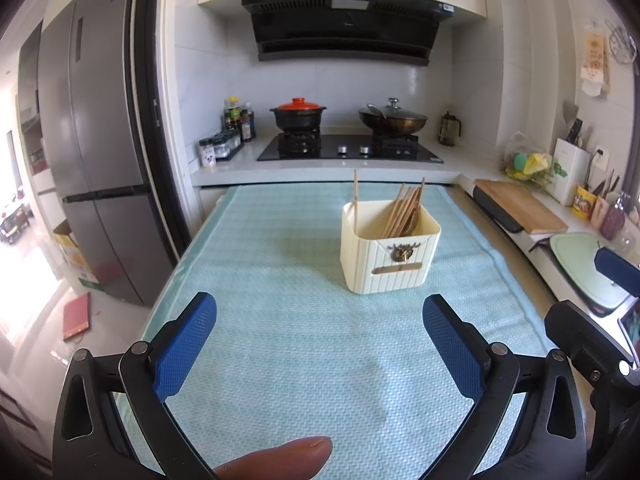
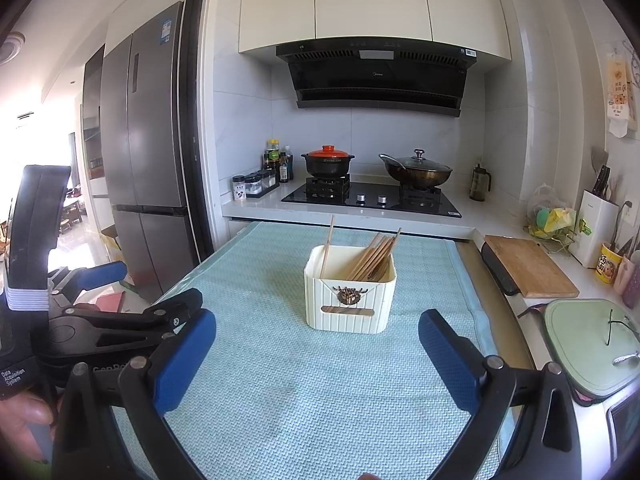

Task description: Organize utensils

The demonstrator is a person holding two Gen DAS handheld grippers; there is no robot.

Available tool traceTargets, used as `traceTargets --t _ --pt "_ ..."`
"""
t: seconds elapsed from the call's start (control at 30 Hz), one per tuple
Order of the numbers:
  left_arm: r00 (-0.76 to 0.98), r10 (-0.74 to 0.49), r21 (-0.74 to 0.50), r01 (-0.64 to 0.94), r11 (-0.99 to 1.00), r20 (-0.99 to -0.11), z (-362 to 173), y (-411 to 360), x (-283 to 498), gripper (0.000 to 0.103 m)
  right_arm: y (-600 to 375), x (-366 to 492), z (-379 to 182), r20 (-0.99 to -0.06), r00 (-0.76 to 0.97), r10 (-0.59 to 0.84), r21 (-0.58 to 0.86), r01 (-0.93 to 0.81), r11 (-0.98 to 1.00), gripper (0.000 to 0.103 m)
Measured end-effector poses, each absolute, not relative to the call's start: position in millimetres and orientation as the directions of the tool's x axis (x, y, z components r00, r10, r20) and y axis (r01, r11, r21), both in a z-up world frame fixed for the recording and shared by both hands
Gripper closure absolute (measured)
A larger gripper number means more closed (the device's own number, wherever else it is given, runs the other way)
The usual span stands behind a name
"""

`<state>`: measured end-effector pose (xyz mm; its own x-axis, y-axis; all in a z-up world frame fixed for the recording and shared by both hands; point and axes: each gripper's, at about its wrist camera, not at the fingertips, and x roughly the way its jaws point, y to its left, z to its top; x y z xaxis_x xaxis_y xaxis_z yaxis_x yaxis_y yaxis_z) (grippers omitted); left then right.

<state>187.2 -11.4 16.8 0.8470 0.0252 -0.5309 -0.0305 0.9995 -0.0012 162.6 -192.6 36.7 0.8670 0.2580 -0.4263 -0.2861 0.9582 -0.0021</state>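
A cream ribbed box (image 1: 390,252) holds wooden chopsticks (image 1: 404,210), near the far edge of the teal-matted surface (image 1: 280,320). Both the left claw (image 1: 320,344) and right claw (image 2: 318,354) gape empty. Stove (image 1: 348,148) behind.

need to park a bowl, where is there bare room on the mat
The light green woven mat is bare between both open tools and the cream ribbed utensil box, and left of that box. Crowded: the right counter around the wooden cutting board.

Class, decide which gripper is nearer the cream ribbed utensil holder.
Neither is clearly nearer. The left gripper sits back left of the cream ribbed utensil holder; the right gripper faces it squarely.
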Motion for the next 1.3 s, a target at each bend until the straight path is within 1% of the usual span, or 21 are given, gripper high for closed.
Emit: traceTargets --t 1.3 --pt "0.844 0.016 -0.002 -0.021 1.000 -0.536 15.3 -15.1 185.5 0.000 -190.1 159.2 38.5 -0.417 0.869 0.267 -0.005 -0.296 0.955 0.000"
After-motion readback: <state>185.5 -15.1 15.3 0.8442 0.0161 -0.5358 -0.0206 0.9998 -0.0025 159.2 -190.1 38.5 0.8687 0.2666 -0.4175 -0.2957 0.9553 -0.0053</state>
